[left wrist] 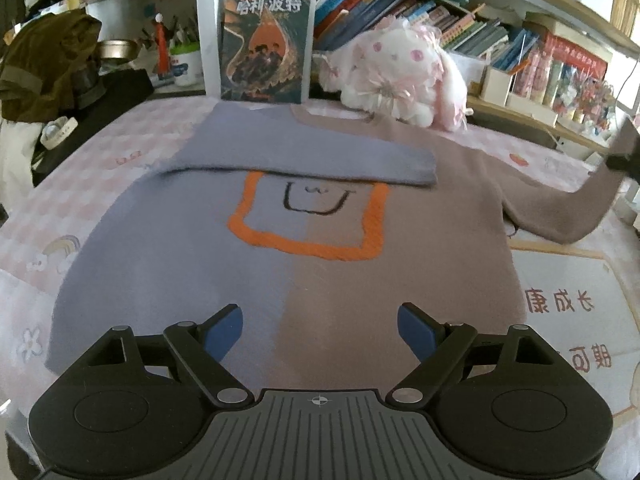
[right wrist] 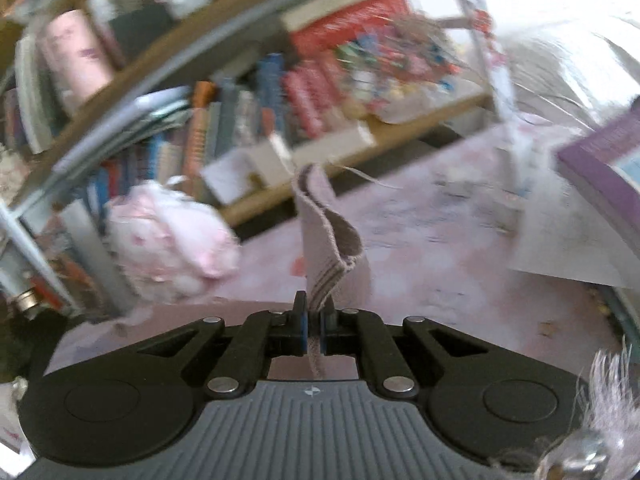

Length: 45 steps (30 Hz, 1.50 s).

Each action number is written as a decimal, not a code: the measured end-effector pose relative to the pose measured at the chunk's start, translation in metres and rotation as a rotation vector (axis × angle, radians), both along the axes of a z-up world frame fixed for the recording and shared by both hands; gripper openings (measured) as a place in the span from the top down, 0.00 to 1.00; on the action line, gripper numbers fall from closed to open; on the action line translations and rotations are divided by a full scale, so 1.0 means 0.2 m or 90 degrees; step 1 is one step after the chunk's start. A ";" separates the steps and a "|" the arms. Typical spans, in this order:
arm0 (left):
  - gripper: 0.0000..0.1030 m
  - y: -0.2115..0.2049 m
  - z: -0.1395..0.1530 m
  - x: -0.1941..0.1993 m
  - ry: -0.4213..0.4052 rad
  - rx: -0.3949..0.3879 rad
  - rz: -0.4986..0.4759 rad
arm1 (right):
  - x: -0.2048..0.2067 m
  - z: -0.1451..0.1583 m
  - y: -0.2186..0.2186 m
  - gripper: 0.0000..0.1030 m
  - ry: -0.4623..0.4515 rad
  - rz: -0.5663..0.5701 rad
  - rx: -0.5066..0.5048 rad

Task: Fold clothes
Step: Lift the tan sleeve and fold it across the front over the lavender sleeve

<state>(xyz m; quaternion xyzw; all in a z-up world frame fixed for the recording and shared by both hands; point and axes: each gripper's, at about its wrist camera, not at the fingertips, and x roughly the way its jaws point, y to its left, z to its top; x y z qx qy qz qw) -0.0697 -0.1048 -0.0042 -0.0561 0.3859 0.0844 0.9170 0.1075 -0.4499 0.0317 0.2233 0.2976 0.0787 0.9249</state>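
A sweater [left wrist: 280, 264], half grey-blue and half mauve with an orange square and a smiley face, lies flat on the pink checked bedding [left wrist: 52, 208]. Its grey-blue sleeve [left wrist: 304, 152] is folded across the chest. Its mauve sleeve [left wrist: 560, 208] stretches up to the right, lifted off the bed. My left gripper [left wrist: 320, 330] is open and empty above the sweater's hem. My right gripper [right wrist: 314, 330] is shut on the mauve sleeve cuff [right wrist: 328, 236], which stands up between the pads; the gripper also shows at the right edge of the left wrist view [left wrist: 622, 162].
A white and pink plush toy [left wrist: 400, 76] and an upright book [left wrist: 266, 40] stand behind the sweater's collar. Bookshelves [left wrist: 500, 40] run along the back. A printed mat [left wrist: 572, 320] lies right of the sweater. A purple book [right wrist: 604, 168] and papers lie at the right.
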 end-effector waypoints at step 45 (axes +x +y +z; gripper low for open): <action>0.15 1.01 0.02 -0.13 -0.111 0.011 -0.180 | 0.24 -0.01 1.98 0.91 0.039 0.216 -0.185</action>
